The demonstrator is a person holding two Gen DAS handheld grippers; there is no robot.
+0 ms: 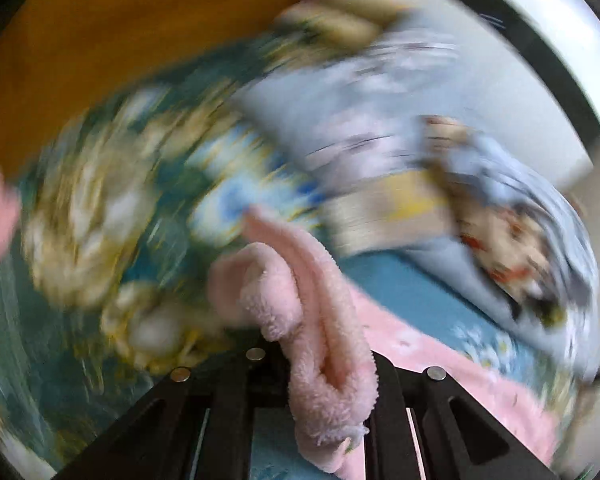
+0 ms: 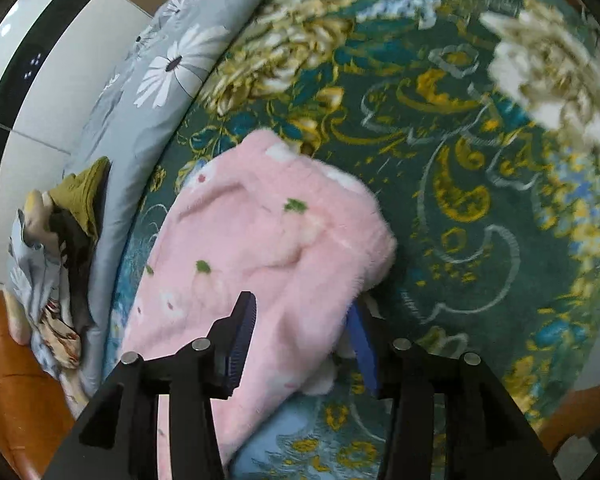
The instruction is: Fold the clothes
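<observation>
A fluffy pink garment (image 2: 268, 240) with small flower prints lies on the green floral bedspread (image 2: 480, 208). My right gripper (image 2: 300, 344) is open, its blue-padded fingers (image 2: 242, 340) on either side of the garment's near edge. In the blurred left wrist view, my left gripper (image 1: 324, 364) is shut on a bunched pink fleece fold (image 1: 324, 360) and holds it up above the bed; more of the pink garment (image 1: 440, 360) trails to the right.
A grey daisy-print pillow (image 2: 156, 92) lies along the bed's left edge, also shown blurred in the left wrist view (image 1: 360, 104). A pile of other clothes (image 2: 60, 248) sits by it. An orange headboard (image 1: 120, 28) and a white wall border the bed.
</observation>
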